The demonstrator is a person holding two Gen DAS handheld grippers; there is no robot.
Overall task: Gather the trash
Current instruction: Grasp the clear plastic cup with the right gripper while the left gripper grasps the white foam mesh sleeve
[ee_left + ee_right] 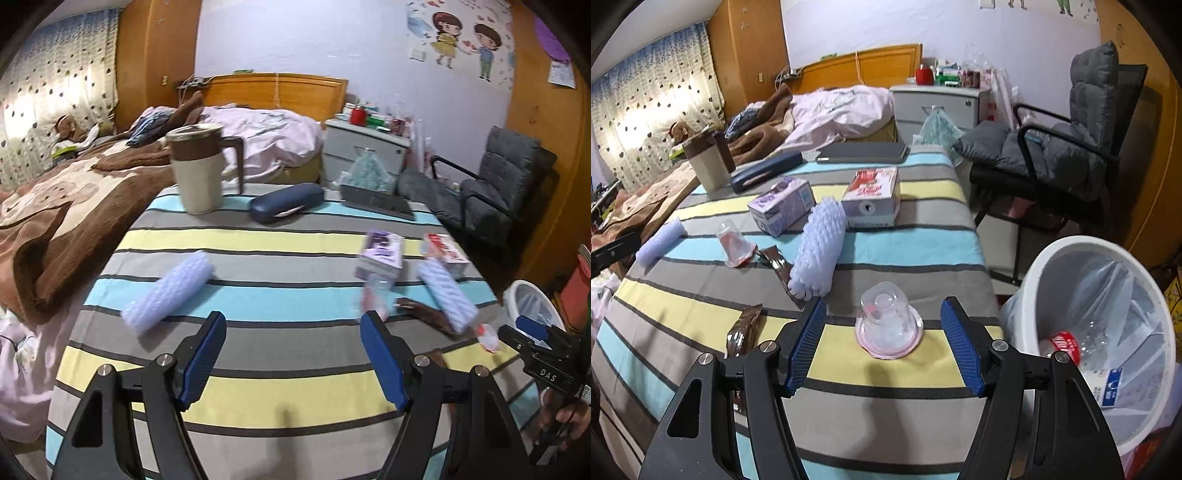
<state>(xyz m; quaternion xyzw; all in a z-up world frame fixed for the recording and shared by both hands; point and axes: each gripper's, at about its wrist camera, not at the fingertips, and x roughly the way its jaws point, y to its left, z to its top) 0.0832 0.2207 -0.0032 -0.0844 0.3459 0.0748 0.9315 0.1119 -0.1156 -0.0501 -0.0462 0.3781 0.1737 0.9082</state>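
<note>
Cup (889, 325) between spread right tool (882, 319), untouched

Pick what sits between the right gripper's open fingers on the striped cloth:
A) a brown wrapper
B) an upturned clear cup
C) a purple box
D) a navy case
B: the upturned clear cup stands on the cloth between the open fingers of the right gripper, untouched; the bin is to its right.
</note>
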